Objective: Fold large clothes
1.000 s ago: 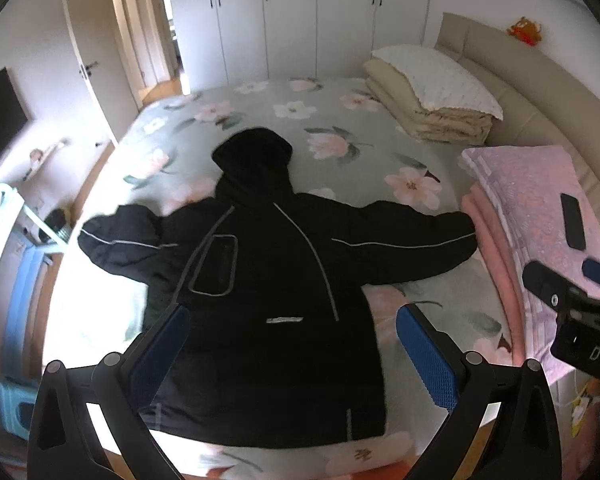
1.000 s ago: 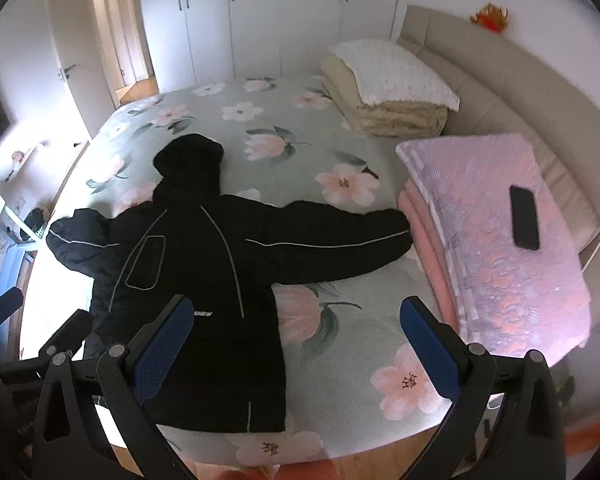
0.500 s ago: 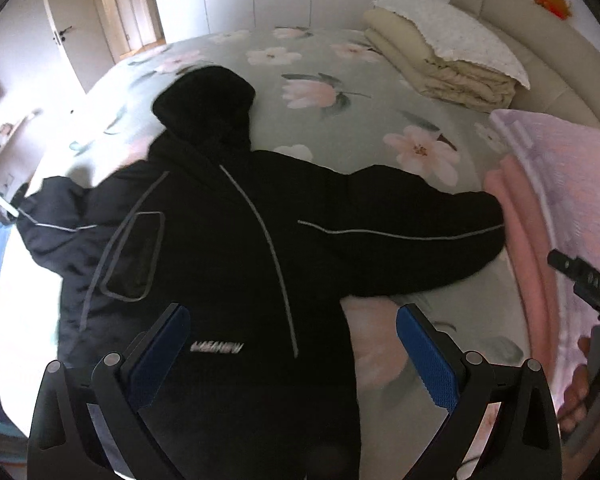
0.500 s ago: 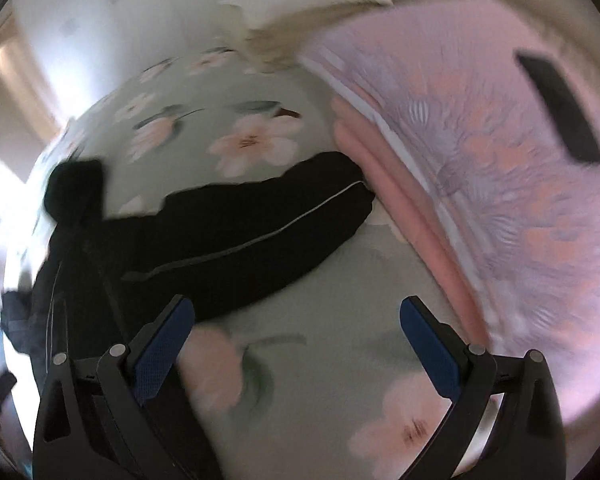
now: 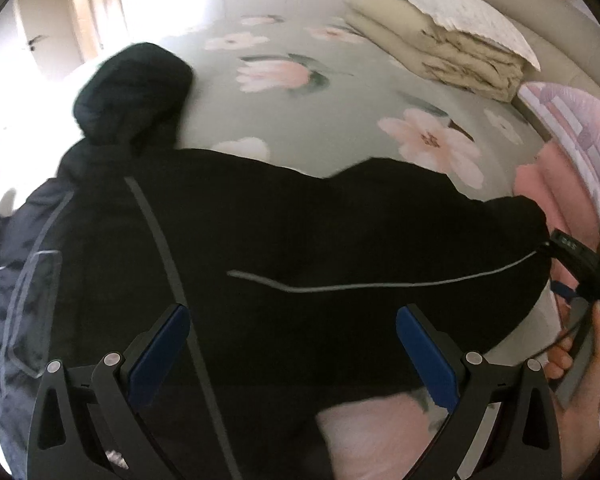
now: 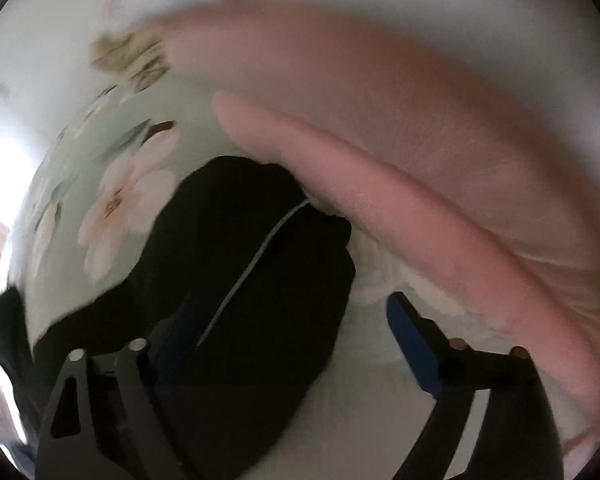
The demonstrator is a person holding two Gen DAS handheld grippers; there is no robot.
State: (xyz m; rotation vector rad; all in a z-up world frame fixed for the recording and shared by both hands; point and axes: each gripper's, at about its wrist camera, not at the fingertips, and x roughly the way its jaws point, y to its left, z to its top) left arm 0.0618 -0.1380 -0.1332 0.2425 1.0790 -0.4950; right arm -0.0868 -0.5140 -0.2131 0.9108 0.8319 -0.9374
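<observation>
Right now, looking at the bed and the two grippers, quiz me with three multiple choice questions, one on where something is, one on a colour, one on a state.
1. Where does the jacket's sleeve cuff end?
A. On the beige quilt
B. Against the pink blanket
C. Off the bed's foot

2. What colour are the gripper pads?
A. Blue
B. Red
C. White

3. How is the right gripper?
A. Shut on the hood
B. Shut on nothing
C. Open

Answers:
1 B, the cuff butts the pink blanket in the right wrist view.
2 A, the pads on both grippers show blue.
3 C, its fingers stand wide apart over the sleeve, as do the left gripper's.
</observation>
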